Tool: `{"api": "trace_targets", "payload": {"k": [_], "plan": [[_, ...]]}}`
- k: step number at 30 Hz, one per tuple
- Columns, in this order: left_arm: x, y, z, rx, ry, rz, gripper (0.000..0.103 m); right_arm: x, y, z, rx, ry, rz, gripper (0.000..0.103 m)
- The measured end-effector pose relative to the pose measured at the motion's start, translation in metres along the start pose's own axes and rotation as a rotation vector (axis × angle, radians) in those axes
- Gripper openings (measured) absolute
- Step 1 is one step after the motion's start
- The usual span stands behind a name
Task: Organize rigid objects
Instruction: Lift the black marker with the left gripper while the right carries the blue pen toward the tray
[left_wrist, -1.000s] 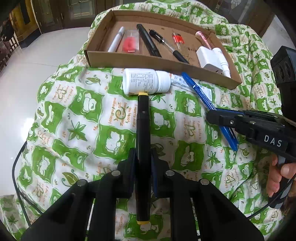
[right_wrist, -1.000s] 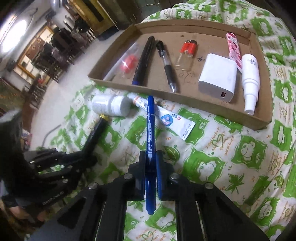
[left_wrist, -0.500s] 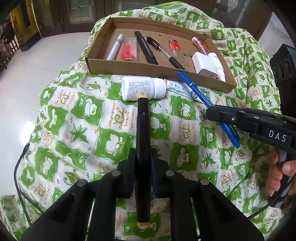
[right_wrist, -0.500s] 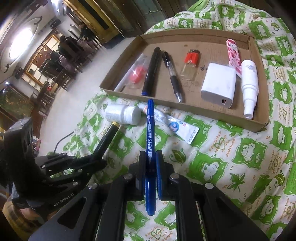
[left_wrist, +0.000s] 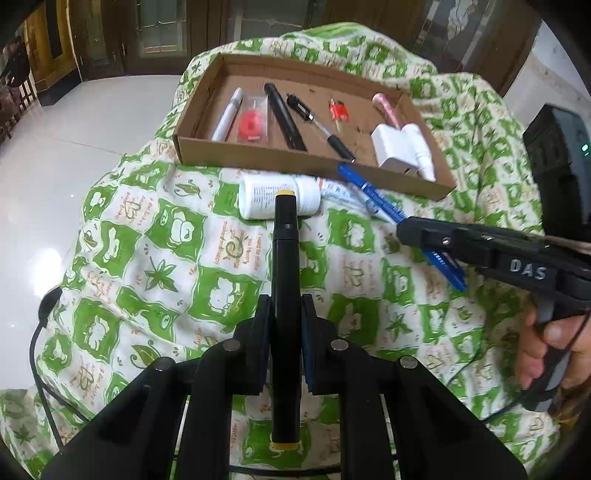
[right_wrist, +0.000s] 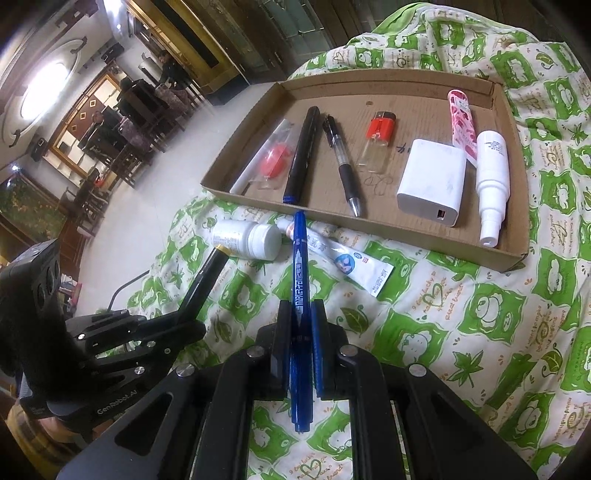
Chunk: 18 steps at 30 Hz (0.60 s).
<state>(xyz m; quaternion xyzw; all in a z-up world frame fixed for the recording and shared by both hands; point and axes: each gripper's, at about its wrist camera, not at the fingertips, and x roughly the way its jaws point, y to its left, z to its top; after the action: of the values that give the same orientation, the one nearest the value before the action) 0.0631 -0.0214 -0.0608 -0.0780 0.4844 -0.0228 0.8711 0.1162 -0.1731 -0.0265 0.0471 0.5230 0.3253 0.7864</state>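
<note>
My left gripper (left_wrist: 284, 310) is shut on a black marker (left_wrist: 283, 258) with yellow ends, held above the green-patterned cloth and pointing at the tray. My right gripper (right_wrist: 300, 321) is shut on a blue pen (right_wrist: 299, 280), also lifted off the cloth. Each gripper shows in the other's view: the right gripper (left_wrist: 406, 230) with the blue pen (left_wrist: 373, 192), the left gripper (right_wrist: 192, 325) with the black marker (right_wrist: 205, 277). Ahead lies a shallow cardboard tray (right_wrist: 413, 232) holding pens, a lighter, a white charger and a spray bottle.
A white pill bottle (right_wrist: 247, 238) and a toothpaste tube (right_wrist: 351, 264) lie on the cloth just in front of the tray (left_wrist: 258, 158). A black cable (left_wrist: 40, 332) hangs at the cloth's left edge. White floor lies to the left; a hand (left_wrist: 550, 343) holds the right gripper.
Both grippers have risen with their pens, so the tray, bottle and tube look smaller and farther. The marker tip, which sat at the pill bottle's near edge, now overlaps the bottle.
</note>
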Motion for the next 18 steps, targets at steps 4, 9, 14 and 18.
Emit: {"api": "trace_targets", "payload": {"k": [4,9,14,18], "plan": [[-0.011,0.004,0.003,-0.025,-0.022,-0.038,0.012,-0.003,-0.001,0.001,0.006,-0.017,0.003,0.009],[-0.022,0.002,0.015,-0.038,-0.048,-0.073,0.012,-0.006,-0.003,0.003,0.017,-0.035,0.009,0.009],[-0.025,-0.003,0.032,-0.038,-0.062,-0.087,0.012,-0.012,-0.004,0.003,0.030,-0.068,0.017,0.009],[-0.025,-0.007,0.046,-0.031,-0.067,-0.095,0.012,-0.021,-0.008,0.006,0.053,-0.107,0.037,0.009]]}}
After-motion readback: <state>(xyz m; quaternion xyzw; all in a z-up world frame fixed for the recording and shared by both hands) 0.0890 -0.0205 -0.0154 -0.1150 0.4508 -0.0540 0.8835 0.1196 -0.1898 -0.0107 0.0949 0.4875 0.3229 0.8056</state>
